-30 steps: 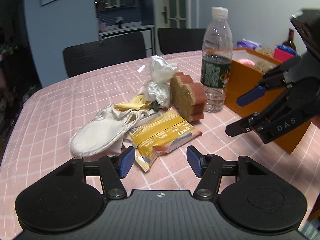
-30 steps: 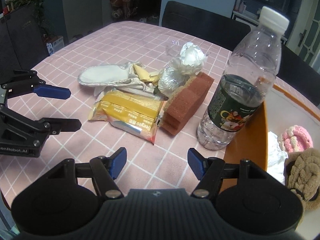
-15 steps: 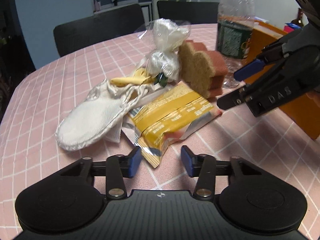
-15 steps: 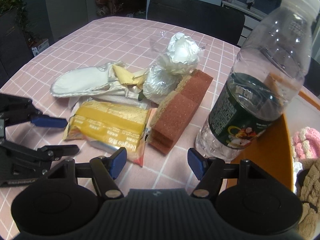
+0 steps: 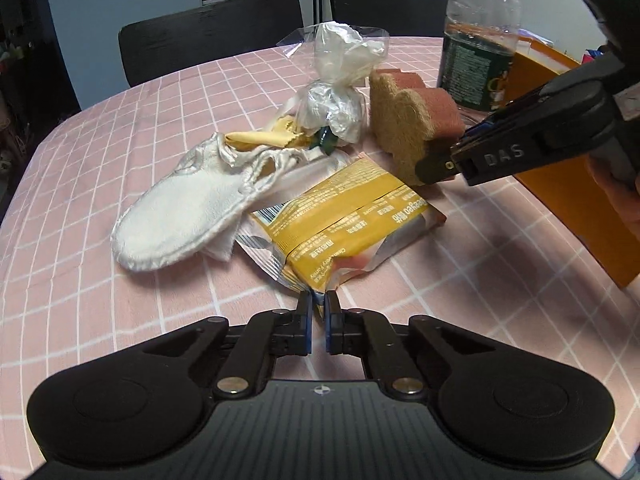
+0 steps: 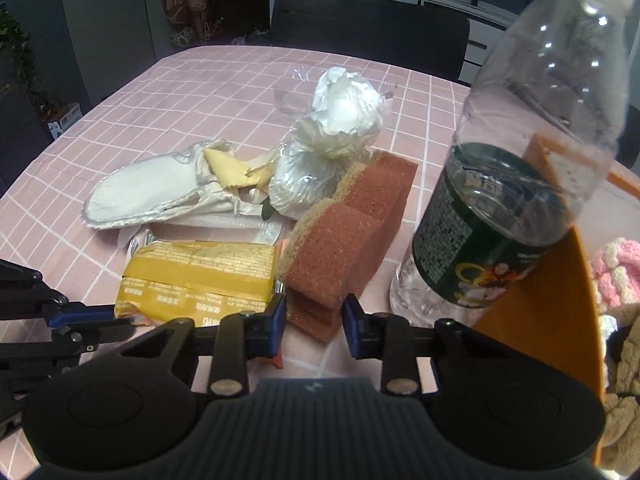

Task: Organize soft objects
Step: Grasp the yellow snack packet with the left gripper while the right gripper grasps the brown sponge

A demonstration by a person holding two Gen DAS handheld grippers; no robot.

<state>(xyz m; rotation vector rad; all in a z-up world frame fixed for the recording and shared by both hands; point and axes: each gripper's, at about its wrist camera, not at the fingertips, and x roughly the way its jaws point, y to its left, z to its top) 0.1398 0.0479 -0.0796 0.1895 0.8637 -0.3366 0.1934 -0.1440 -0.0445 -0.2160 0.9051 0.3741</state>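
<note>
A yellow snack packet (image 5: 344,216) lies on the pink checked table, also in the right wrist view (image 6: 196,276). My left gripper (image 5: 318,322) is shut on the packet's near edge. A brown sponge (image 6: 344,240) stands beside it, also in the left wrist view (image 5: 408,120). My right gripper (image 6: 314,324) has closed on the sponge's near end, its pads touching both sides. A white slipper (image 5: 188,212), a yellow cloth (image 5: 264,138) and a clear bag of white stuff (image 5: 340,92) lie behind.
A water bottle (image 6: 508,200) stands to the right of the sponge. An orange box (image 6: 552,276) holds pink and brown fluffy items (image 6: 616,276). Black chairs (image 5: 212,32) stand at the table's far edge.
Both grippers moved forward and closed: the left one on the packet's edge, the right one around the sponge's near end.
</note>
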